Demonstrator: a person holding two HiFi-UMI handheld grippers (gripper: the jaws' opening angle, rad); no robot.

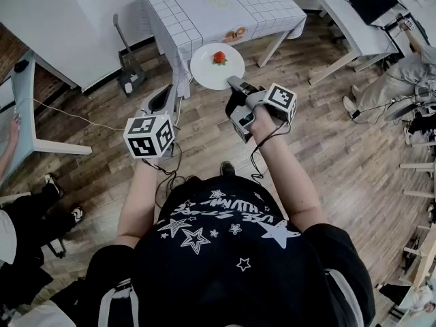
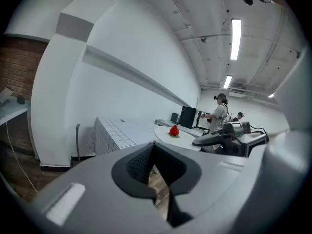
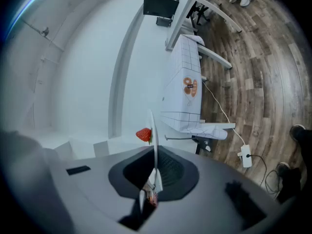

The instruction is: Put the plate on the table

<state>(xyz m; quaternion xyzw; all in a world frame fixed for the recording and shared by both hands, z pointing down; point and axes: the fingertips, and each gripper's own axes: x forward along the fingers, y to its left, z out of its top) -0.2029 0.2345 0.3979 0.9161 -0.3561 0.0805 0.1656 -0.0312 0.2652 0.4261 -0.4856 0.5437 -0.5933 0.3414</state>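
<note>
- Fingers of the right gripper are clamped shut on the near rim of the white plate, pinching it at one edge only. The plate juts toward 12 o'clock, held in the air over the wooden floor, just short of the counter.
- One strawberry sits loose near the plate's middle. Any tilt or jolt could roll it off onto the floor.
- With only one edge held, the plate's weight levers against the pads. It could droop, twist or slip free and break.
- Approaching too low, the plate's far rim could knock the counter's edge or snag the draped grid cloth.
- An orange-brown item lies by the counter's near edge, at 1 o'clock from the plate. Setting the plate down on it would probably leave the plate rocking.
- At 9 o'clock of the right gripper, the left gripper has its fingers closed together on nothing, so it offers no support if the plate sags.
</note>
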